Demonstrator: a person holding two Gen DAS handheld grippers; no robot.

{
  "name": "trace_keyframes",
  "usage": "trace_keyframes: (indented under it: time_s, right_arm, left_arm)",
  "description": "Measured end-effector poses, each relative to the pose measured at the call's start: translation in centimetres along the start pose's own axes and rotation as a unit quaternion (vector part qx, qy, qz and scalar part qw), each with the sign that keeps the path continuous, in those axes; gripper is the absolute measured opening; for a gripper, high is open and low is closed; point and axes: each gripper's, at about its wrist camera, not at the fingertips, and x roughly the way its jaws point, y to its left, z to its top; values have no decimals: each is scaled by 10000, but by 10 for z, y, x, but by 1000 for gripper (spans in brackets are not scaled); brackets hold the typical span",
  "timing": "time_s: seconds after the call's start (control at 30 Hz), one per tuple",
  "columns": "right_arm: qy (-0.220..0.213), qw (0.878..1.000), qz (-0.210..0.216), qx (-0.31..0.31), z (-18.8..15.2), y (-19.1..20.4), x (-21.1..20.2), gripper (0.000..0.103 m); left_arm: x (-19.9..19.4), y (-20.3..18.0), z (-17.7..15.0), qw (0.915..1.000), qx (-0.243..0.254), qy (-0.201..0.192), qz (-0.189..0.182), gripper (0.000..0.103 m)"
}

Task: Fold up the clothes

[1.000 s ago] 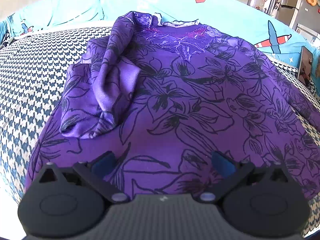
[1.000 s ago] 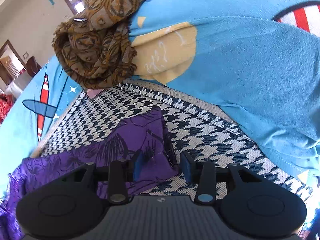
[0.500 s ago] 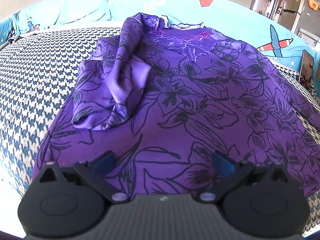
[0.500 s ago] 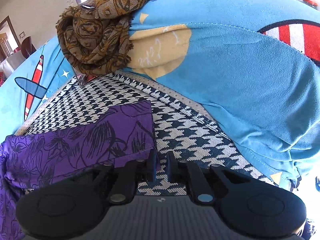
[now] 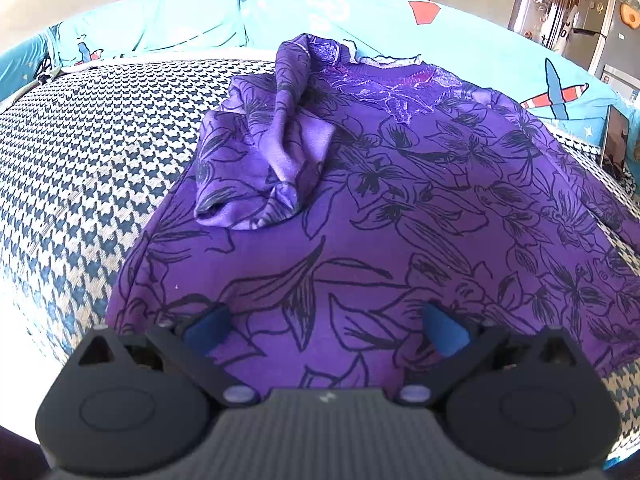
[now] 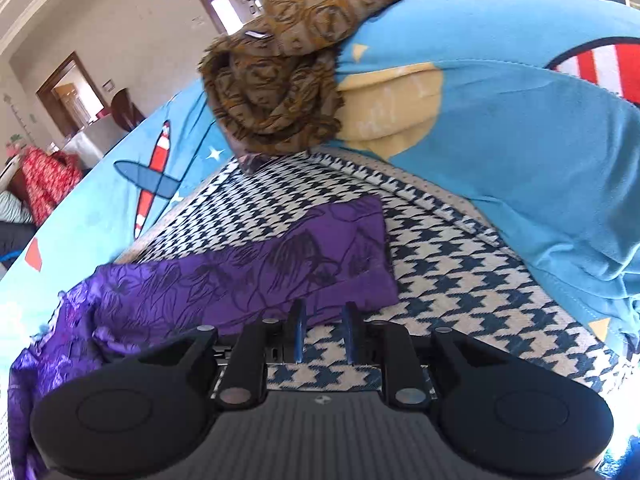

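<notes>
Left wrist view sits low over the near hem of the purple top (image 5: pixel 400 208), looking forward and slightly down along the left gripper (image 5: pixel 326 326), whose pads frame the bottom edge. It faces the far blue printed cover (image 5: pixel 192 28) and room beyond; whole garment fits in frame, so moderately close.

Right wrist view is nearer the surface, tilted, just behind the right gripper (image 6: pixel 322 336), facing a sleeve (image 6: pixel 280 272) of the same top, with a brown patterned cloth (image 6: pixel 280 80) far and blue cover (image 6: pixel 520 140) right.

Shared: purple top, houndstooth cover (image 5: pixel 100 140) (image 6: pixel 460 264), blue airplane-print fabric.
</notes>
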Motion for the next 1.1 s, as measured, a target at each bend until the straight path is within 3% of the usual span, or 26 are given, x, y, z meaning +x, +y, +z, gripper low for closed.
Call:
trace_keyframes:
  time_s: [0.23, 0.4, 0.47, 0.6, 0.67, 0.8, 0.9, 1.1]
  right_arm:
    - [802, 9920, 957, -171, -32, 26, 10, 25]
    - [1045, 9849, 1258, -560, -52, 55, 11, 27]
    - [1062, 9824, 1325, -780, -59, 70, 9, 35]
    - [1140, 9764, 1413, -1170, -74, 92, 9, 38]
    - [1057, 9745, 1370, -1428, -80, 99, 6, 45]
    - [921, 9698, 1348, -1810, -88, 108, 0, 47]
    - [867, 9682, 1348, -1923, -91, 112, -4, 47]
    - [708, 9653, 1479, -2033, -95, 127, -21, 47]
  left_arm:
    - [-20, 29, -4, 9984, -420, -274, 253, 103]
    - [-31, 57, -6, 9948, -784, -406, 500, 103]
    - [-35, 68, -6, 9928, -929, -458, 599, 103]
    - [-38, 86, -8, 9897, -1145, -440, 739, 103]
    - [-36, 92, -9, 9890, -1189, -377, 797, 103]
    - [-37, 102, -12, 9864, -1355, -356, 860, 103]
    - [-40, 106, -12, 9856, -1432, -429, 791, 103]
    - [-37, 83, 3, 9911, -1056, -675, 439, 103]
